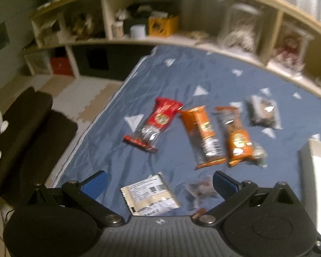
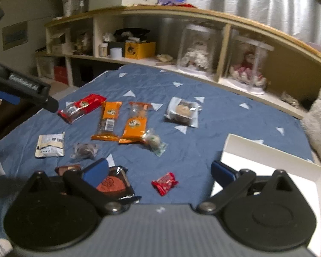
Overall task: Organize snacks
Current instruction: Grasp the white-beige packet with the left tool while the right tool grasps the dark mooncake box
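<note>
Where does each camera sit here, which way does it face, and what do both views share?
Left wrist: on the left gripper, open, looking down over the blue bedspread toward the shelf.
Right wrist: on the right gripper, open, above the white tray; the left gripper shows at far left.
Shared: the red packet, both orange packets, the shelf.

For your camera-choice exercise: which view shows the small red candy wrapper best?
The right wrist view. The small red candy wrapper lies there in full, unobstructed, on the blue cloth between the open right gripper's fingers. The left wrist view does not show it at all.
</note>
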